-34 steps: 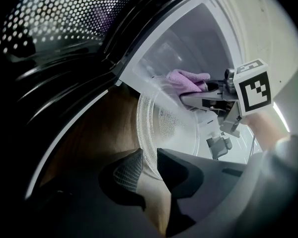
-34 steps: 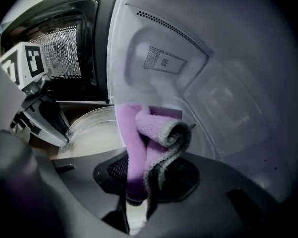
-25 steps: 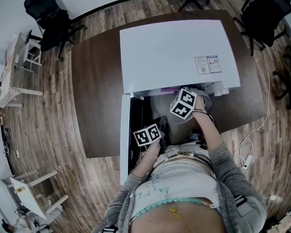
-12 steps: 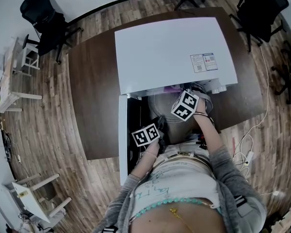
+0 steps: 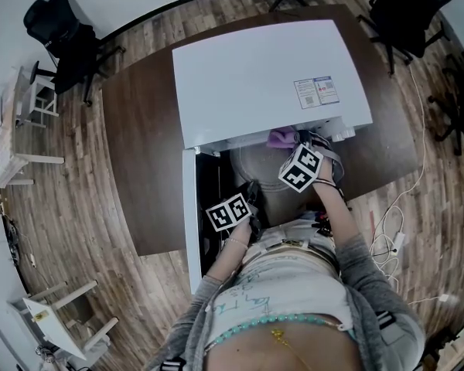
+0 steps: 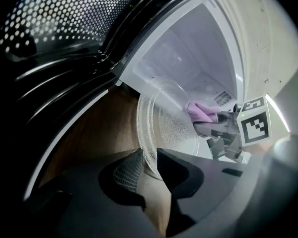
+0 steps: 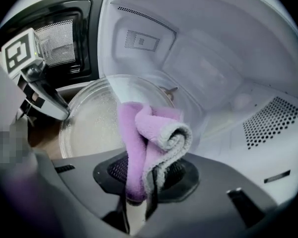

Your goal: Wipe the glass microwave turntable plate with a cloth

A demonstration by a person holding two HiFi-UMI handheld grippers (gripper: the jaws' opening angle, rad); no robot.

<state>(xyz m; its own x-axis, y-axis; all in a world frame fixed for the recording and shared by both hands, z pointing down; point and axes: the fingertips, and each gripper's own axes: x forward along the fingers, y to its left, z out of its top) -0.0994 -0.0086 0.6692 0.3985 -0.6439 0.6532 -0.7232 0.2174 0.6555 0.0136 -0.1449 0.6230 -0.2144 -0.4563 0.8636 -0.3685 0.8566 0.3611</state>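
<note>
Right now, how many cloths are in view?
1. A purple cloth is clamped in the right hand-held gripper, in front of the glass plate at the open microwave. Another could be hidden deeper inside.

A dark brown wooden table (image 5: 143,153) with rounded corners stands on a floor of brown wood planks (image 5: 77,199). A white box-shaped microwave oven (image 5: 263,76) sits directly on the tabletop, toward its near edge, with its door swung open at the left. Black office chairs (image 5: 62,29) and small white tables (image 5: 42,311) stand on the floor around it.
</note>
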